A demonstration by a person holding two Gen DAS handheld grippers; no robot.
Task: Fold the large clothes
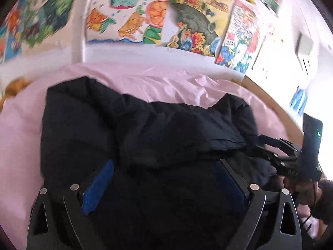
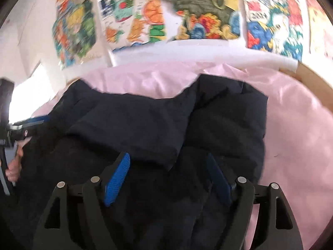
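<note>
1. A black padded jacket (image 1: 145,137) is lying bunched on a pink bedsheet (image 1: 170,85); that sheet is showing past the jacket on the far side and on both flanks.
2. The left gripper (image 1: 164,166) is hovering over the near part of the jacket, jaws standing wide, blue pads (image 1: 97,187) apart with only dark fabric between them. Nothing is being pinched.
3. The right gripper (image 2: 168,162) is sitting over the jacket's near part too, jaws wide, one blue pad (image 2: 116,179) well lit and the other in shadow. A folded flap of the jacket is lying just beyond its fingertips.
4. In the left wrist view the right gripper (image 1: 260,141) is showing at the jacket's right edge, very close to the cloth; whether it is touching, cannot tell.
5. In the right wrist view the left gripper (image 2: 41,119) is reaching in at the jacket's left edge, with the person's hand (image 2: 14,166) behind it.
6. Colourful drawings (image 1: 129,12) are hanging on the white wall beyond the jacket.
7. A wooden bed edge (image 2: 312,83) is running to the right of the jacket, past the sheet.
8. Both views are blurring.
</note>
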